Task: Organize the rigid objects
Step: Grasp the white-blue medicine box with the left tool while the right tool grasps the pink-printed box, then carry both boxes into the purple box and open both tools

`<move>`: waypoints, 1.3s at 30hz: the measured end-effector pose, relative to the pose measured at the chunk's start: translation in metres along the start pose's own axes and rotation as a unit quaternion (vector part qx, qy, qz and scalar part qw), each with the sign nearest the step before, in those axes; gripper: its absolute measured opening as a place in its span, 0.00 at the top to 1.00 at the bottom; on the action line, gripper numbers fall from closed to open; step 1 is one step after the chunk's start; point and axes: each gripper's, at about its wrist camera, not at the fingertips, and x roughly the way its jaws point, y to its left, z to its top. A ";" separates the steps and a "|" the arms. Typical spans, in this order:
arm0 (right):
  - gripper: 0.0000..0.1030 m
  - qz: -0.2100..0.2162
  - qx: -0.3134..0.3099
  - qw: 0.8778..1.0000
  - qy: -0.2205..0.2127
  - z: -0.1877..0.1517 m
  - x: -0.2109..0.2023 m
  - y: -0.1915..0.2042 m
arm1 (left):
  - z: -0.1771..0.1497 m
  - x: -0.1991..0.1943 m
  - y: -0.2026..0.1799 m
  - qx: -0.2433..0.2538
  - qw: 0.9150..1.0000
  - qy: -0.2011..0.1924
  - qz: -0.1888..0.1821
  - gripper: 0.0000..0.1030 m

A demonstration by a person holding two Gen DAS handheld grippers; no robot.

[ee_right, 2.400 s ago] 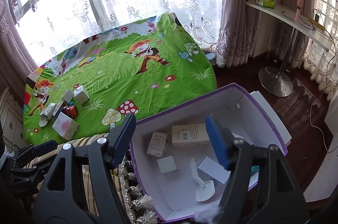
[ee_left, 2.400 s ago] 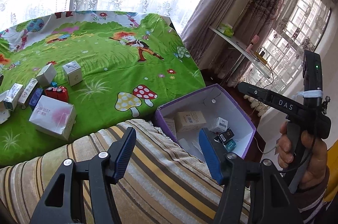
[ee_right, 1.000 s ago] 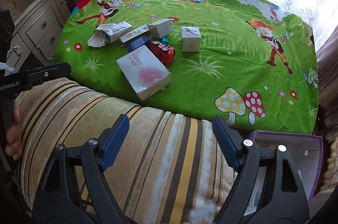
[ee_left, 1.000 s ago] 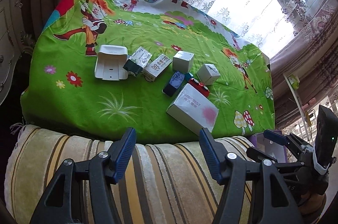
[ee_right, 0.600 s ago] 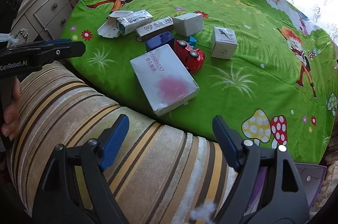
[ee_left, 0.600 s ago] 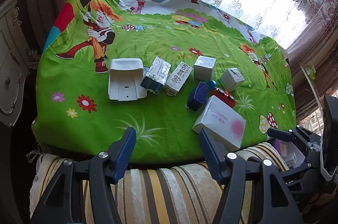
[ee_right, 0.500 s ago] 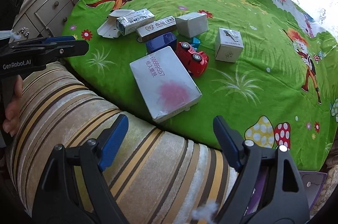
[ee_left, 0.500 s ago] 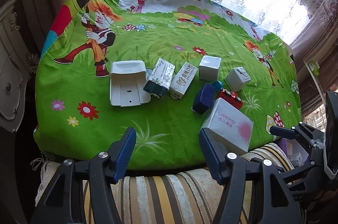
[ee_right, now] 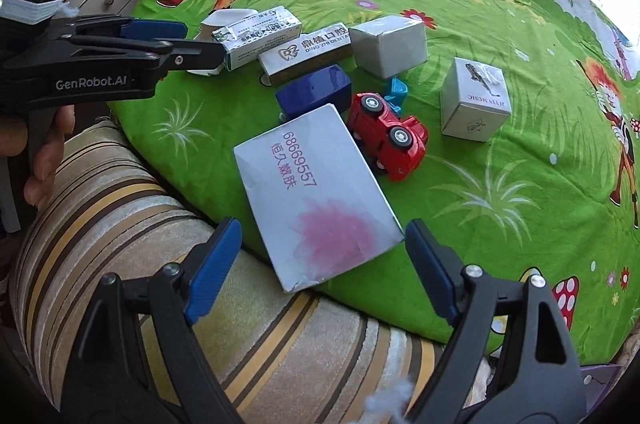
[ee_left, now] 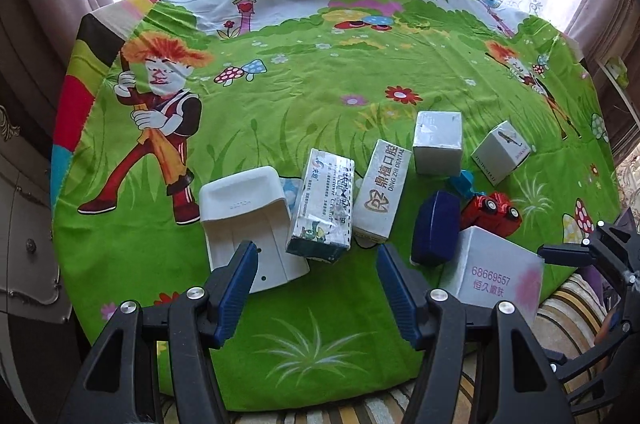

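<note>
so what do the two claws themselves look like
Both are black plastic clamp-style frames with silver rivets and ribbed blue pads. The left claw carries white GenRobot.AI lettering on its side and white tape around its upright body. The right claw has the same build.

Both handheld grippers point steeply downward, jaws apart and holding nothing: the left gripper moderately spread, the right gripper spread wider. A hand grasps the left gripper's handle.

Glossy red plastic toy car, matt cardboard flat box, printed cloth cover, velvety striped cushion.
</note>
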 end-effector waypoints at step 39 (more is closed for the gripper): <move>0.25 -0.002 0.049 0.997 -0.061 -0.010 -0.025 -0.004 | -0.013 -0.020 0.020 -0.087 0.988 -0.086 -0.089 0.65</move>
